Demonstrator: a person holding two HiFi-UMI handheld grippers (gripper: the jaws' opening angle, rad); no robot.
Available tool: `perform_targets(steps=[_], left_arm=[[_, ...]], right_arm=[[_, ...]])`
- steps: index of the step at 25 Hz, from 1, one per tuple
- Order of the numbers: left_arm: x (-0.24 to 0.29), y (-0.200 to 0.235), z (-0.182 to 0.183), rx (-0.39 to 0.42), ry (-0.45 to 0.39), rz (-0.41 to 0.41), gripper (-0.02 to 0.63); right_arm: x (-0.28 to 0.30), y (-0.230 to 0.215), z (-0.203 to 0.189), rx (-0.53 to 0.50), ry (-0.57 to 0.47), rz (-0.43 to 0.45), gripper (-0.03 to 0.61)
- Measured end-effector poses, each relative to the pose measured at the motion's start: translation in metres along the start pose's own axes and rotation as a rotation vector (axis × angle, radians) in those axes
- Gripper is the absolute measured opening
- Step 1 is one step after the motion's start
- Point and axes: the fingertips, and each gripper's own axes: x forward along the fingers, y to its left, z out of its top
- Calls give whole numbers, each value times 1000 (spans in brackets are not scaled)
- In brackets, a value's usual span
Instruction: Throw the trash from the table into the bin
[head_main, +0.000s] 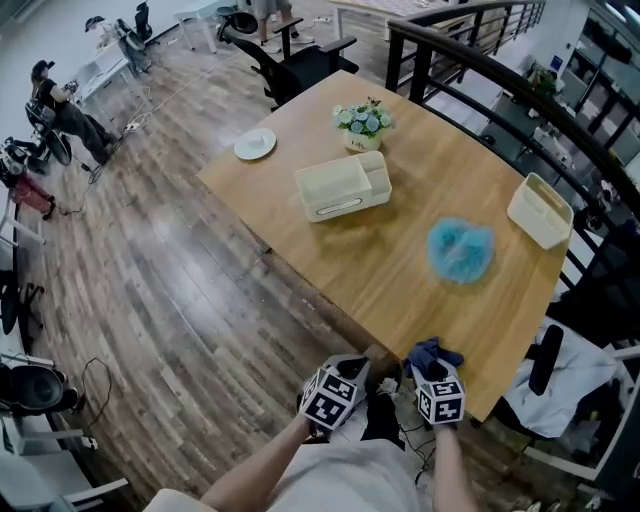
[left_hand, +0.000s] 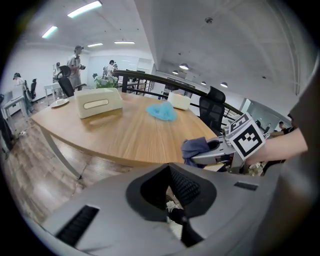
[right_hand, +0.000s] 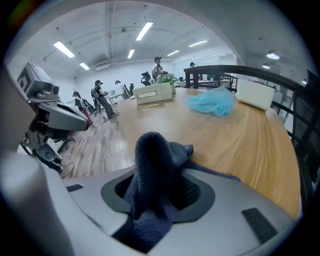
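Down at the near edge of the table (head_main: 400, 250), both grippers sit side by side, with the person's forearms cut off by the bottom of the head view. The right gripper (head_main: 430, 368) is pinching a dark blue cloth (right_hand: 152, 170). The cloth bunches up out of the claw in a tall fold and pretty much covers the pads, and its lower end disappears into the grey housing, so I can't see how much of it there is. It's right over the table's edge, a bit of it flopped onto the wood.

The left gripper (head_main: 352, 385) is just off the table's edge, and its claw looks pressed together with nothing pinched. A few pale scraps show through the slit below the jaws in the left gripper view, too small to tell what they are. The dark stuff between the two grippers in the head view is hard to make out too.

Further up the table, a crumpled light-blue wad (head_main: 461, 250) lies on its own, well apart from both grippers. Beyond it are a cream tissue box (head_main: 342, 186), a small flower pot (head_main: 363, 122) and a white plate (head_main: 255, 144). A cream tub (head_main: 540, 210) sits at the far right edge by the railing (head_main: 470, 60).
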Motion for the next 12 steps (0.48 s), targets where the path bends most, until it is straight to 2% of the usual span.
perform_targets(steps=[5, 9, 12], left_arm=[[-49, 12, -55, 37, 19, -8, 28], [-82, 20, -96, 23, 24, -1, 28], [-93, 26, -131, -14, 43, 7, 28]], right_arm=[[-11, 70, -18, -11, -18, -1, 170], [-17, 117, -31, -41, -27, 10, 169], [-14, 141, -43, -23, -24, 29, 169]])
